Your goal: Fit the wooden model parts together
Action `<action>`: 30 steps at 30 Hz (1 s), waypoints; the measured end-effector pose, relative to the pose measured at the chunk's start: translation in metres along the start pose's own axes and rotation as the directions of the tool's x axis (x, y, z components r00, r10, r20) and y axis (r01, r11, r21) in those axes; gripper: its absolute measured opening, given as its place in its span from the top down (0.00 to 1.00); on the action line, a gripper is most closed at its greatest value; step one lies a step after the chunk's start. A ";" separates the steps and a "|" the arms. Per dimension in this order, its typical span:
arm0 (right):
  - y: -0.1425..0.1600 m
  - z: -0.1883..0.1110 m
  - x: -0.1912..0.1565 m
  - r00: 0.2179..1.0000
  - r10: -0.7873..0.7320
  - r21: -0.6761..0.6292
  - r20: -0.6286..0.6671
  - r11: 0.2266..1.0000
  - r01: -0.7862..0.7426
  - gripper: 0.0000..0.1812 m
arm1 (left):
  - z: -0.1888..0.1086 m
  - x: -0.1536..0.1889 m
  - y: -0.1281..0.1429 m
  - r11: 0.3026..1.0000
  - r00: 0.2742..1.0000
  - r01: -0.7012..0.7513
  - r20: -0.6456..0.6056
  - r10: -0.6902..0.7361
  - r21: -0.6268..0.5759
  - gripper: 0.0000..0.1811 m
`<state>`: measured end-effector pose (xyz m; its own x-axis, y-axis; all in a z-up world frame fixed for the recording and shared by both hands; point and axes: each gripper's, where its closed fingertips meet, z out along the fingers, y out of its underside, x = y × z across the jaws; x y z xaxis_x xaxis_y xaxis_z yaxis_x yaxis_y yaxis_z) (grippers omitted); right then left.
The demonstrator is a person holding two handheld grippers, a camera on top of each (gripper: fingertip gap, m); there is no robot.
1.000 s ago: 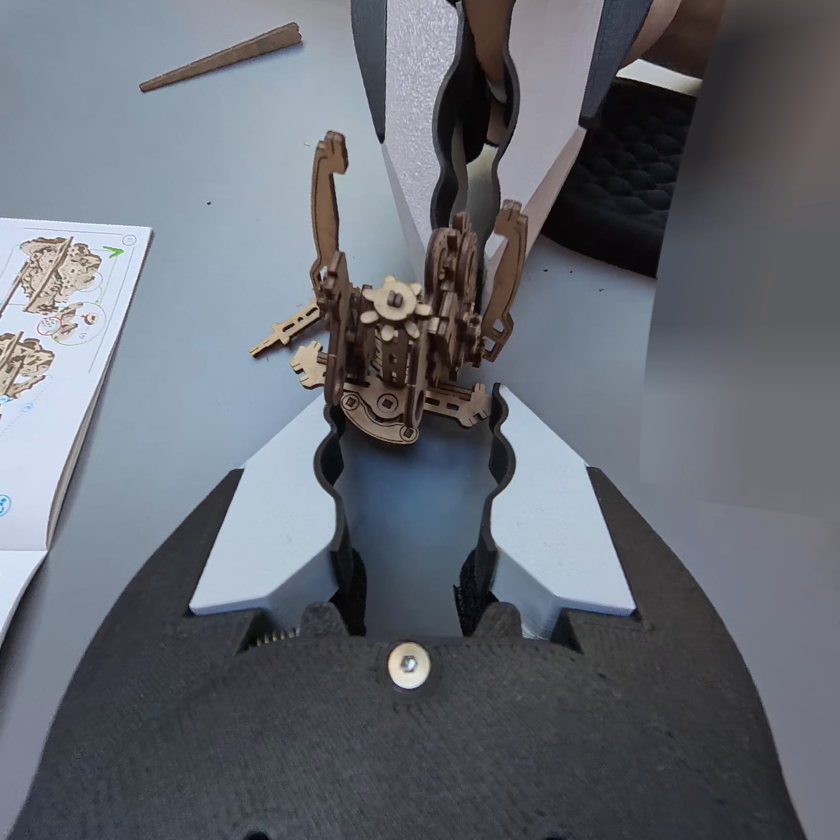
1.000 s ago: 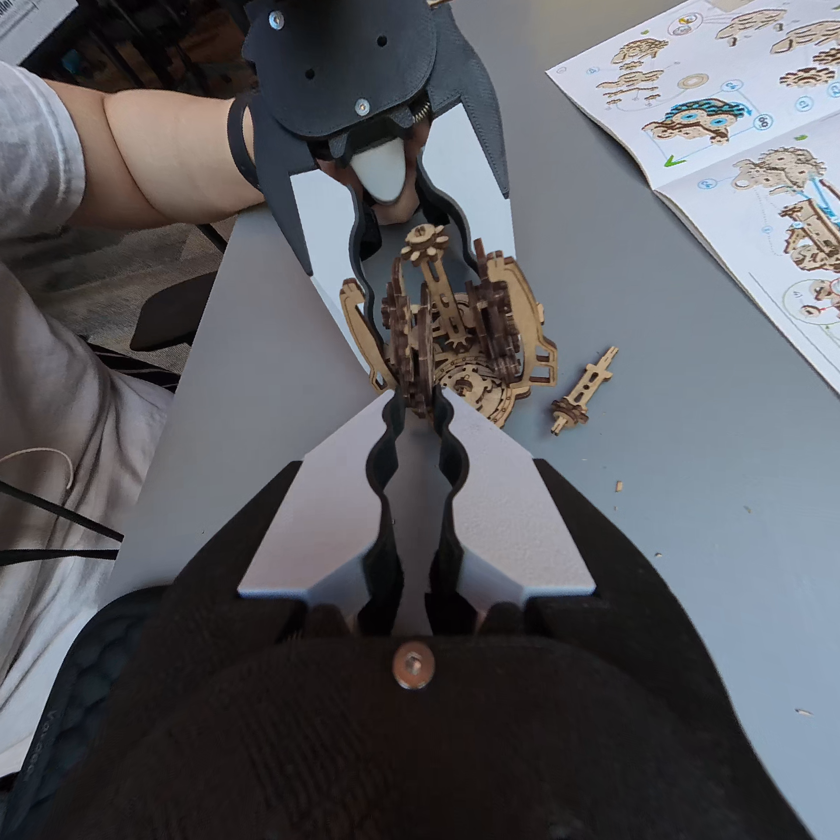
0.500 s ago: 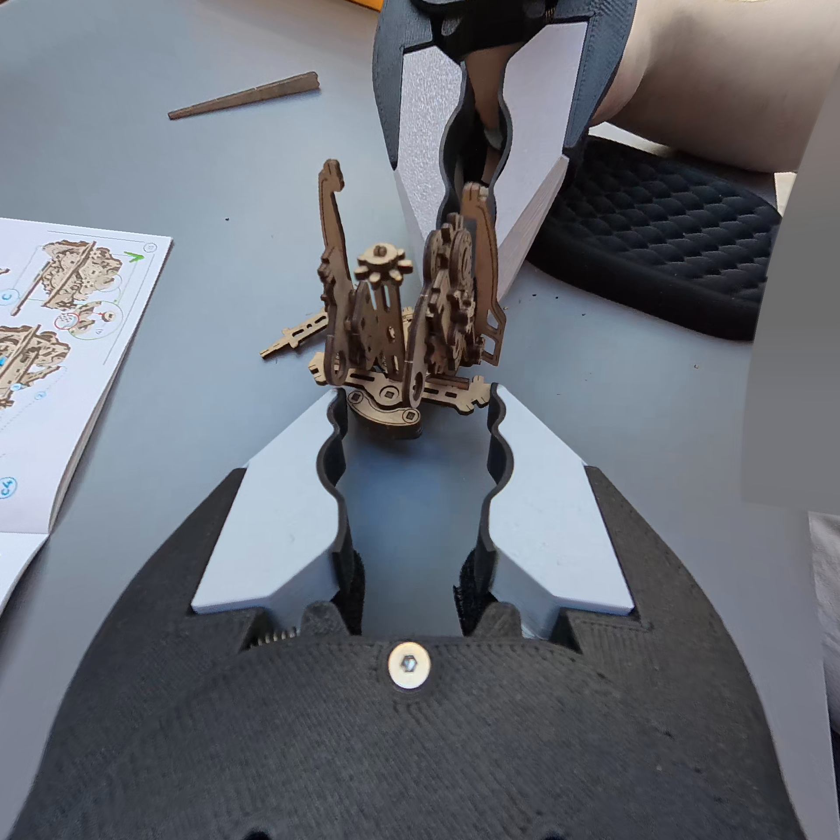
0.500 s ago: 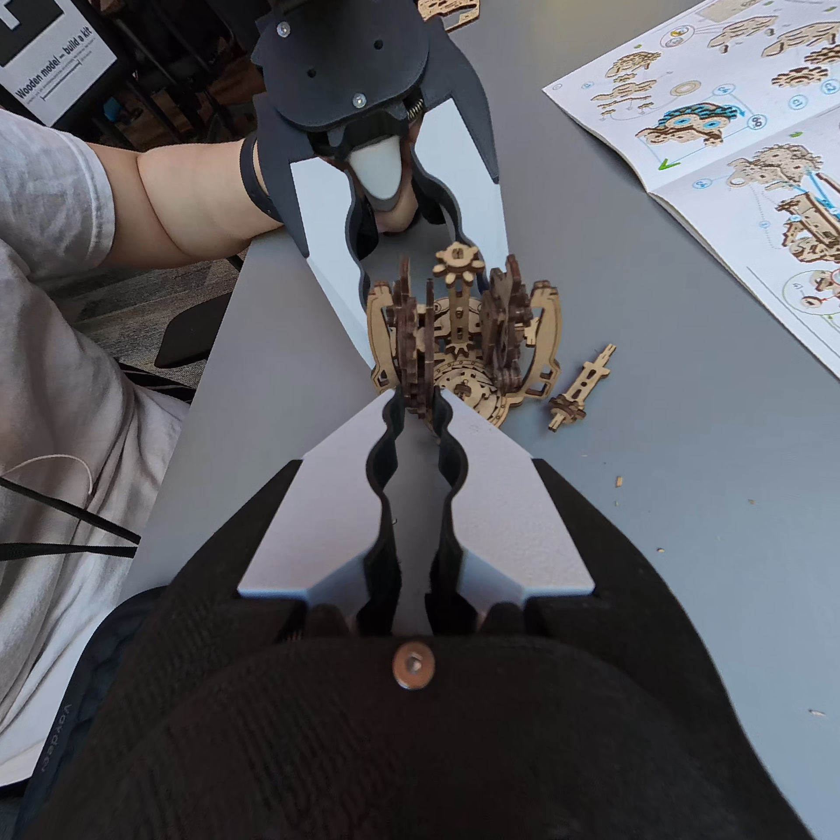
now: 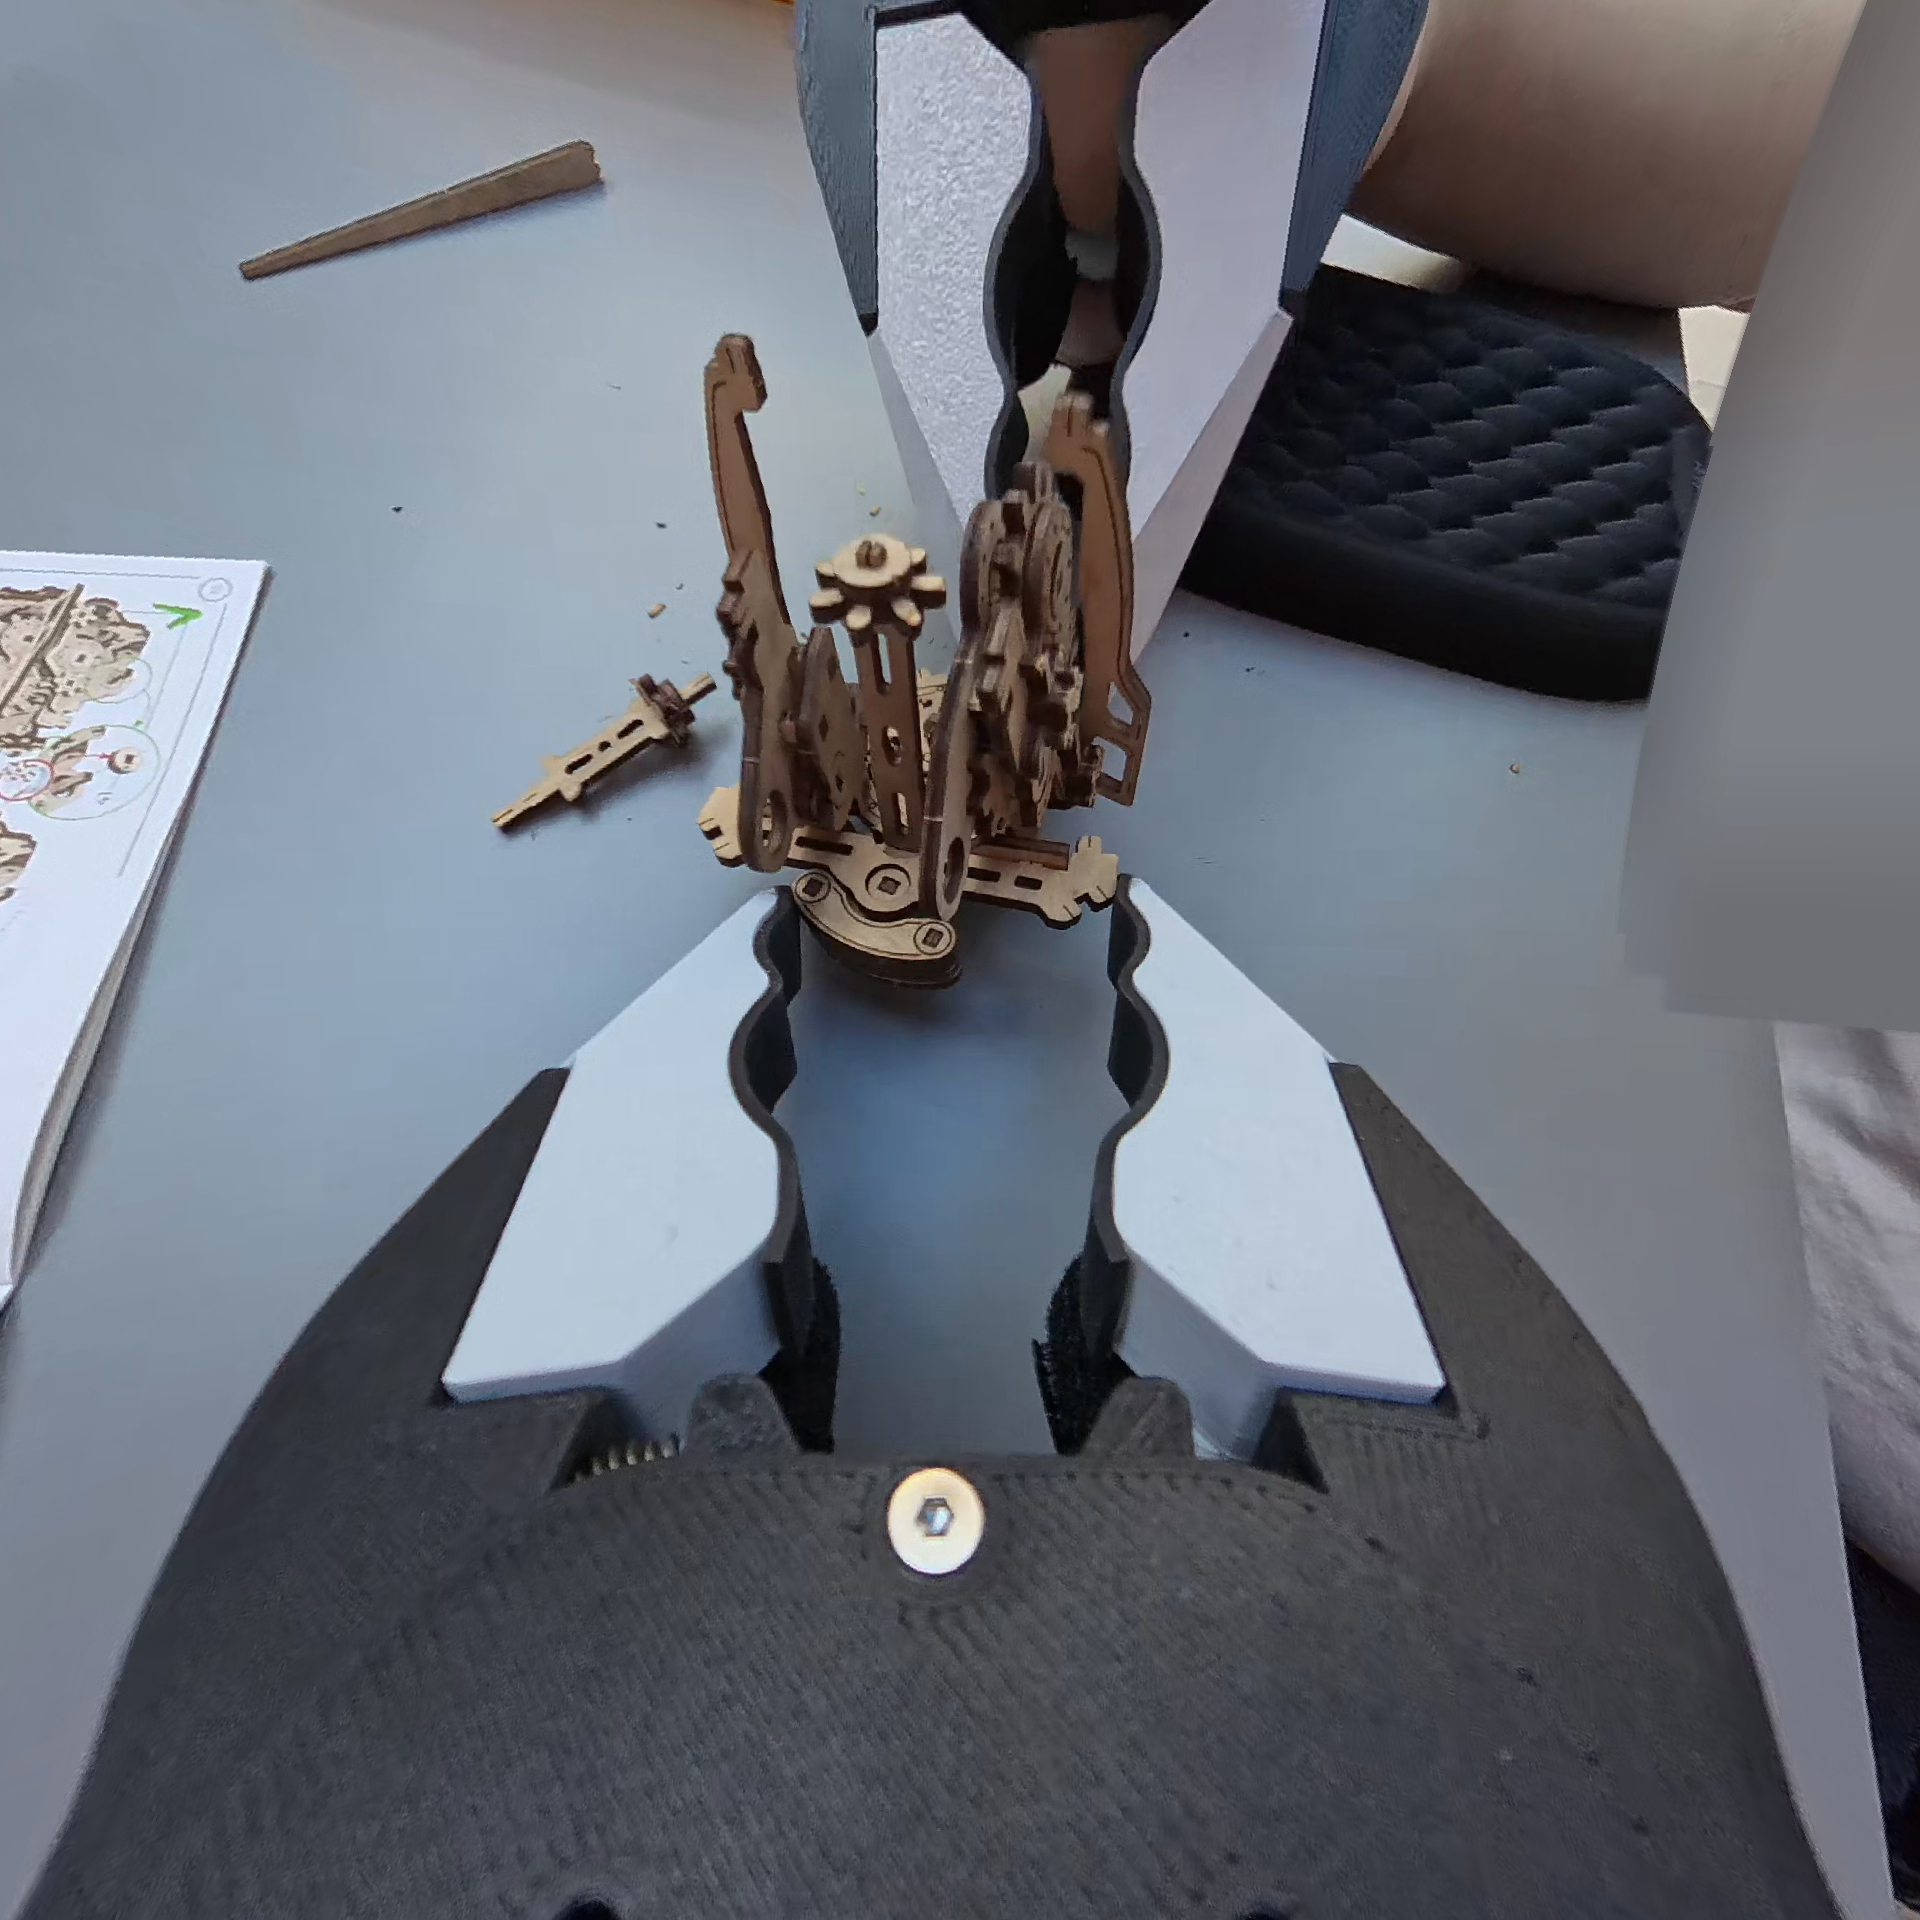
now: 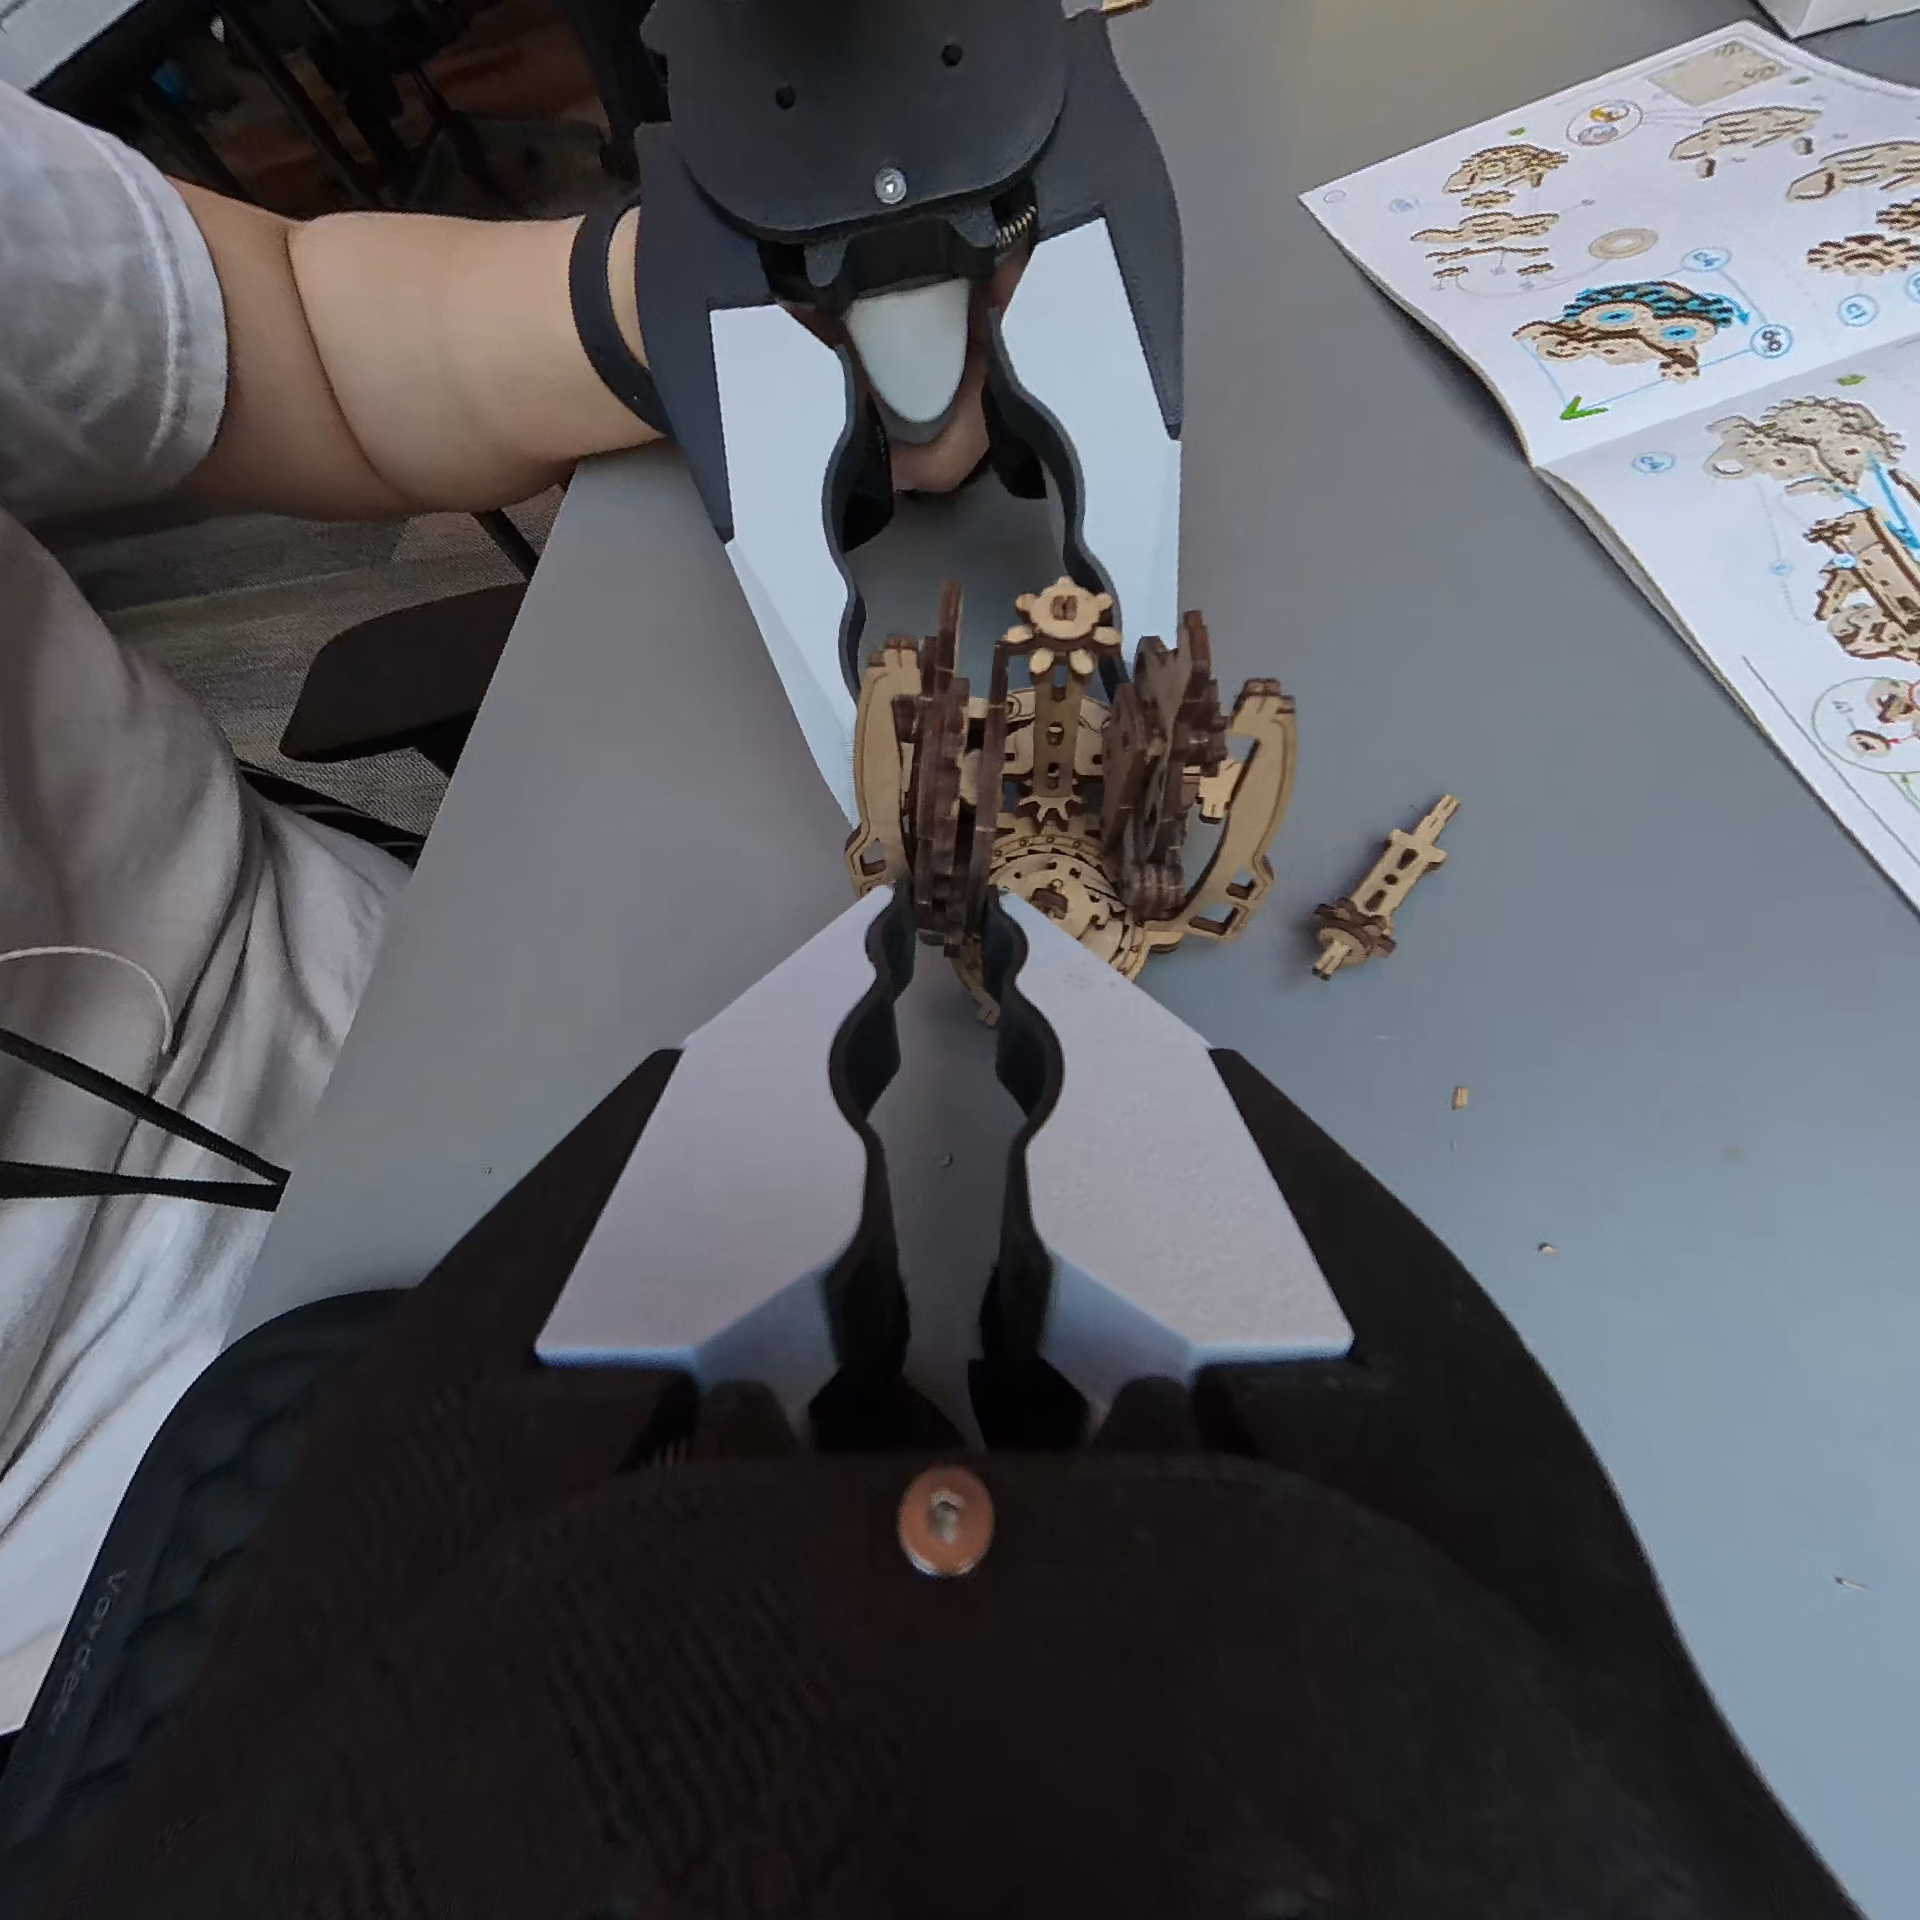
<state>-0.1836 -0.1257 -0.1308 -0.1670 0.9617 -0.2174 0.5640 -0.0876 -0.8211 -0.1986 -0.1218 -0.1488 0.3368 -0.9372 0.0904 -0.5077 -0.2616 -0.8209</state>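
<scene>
Booklet (image 5: 114, 831) far left on grey table (image 5: 416, 987), loose pin piece (image 5: 613, 746) next, then wooden model (image 5: 925, 748) mid-table. Left gripper (image 5: 945, 914) spread wide at model base, not gripping. Right gripper (image 6: 948, 914) narrow, pinching model's gear stack

Both cameras sit just behind their own claw, looking forward and down along the fingers at the grey tabletop (image 5: 364, 987). Left wrist view: left claw (image 5: 945, 914) fills the near half, wooden model (image 5: 914, 748) close ahead at centre, right claw (image 5: 1060, 447) coming in from the far side, facing the camera. Right wrist view: right claw (image 6: 951, 914) near, same wooden model (image 6: 1070, 790) right at its tips, left claw (image 6: 977, 644) far, facing back. The two views look at each other across the model. Shared too: loose wooden pin (image 5: 603, 753) (image 6: 1382, 883) and instruction booklet (image 5: 94, 831) (image 6: 1662, 364), left in one view, right in the other.
</scene>
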 end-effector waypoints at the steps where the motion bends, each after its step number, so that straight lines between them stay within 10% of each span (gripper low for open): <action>1: 0.000 0.000 -0.002 1.000 -0.012 -0.007 -0.007 1.000 0.012 0.94 | 0.000 0.002 0.001 1.000 1.000 -0.010 -0.004 0.010 -0.003 0.67; 30: 0.010 -0.005 -0.016 1.000 -0.022 -0.042 0.017 0.999 0.023 0.94 | -0.030 -0.007 -0.010 0.982 0.989 0.133 -0.075 -0.124 0.132 0.70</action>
<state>-0.1709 -0.1402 -0.1329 -0.1929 0.9589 -0.2081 0.5933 -0.0550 -0.8031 -0.2199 -0.1199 -0.1241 0.3364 -0.9123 0.2336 -0.3493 -0.3513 -0.8687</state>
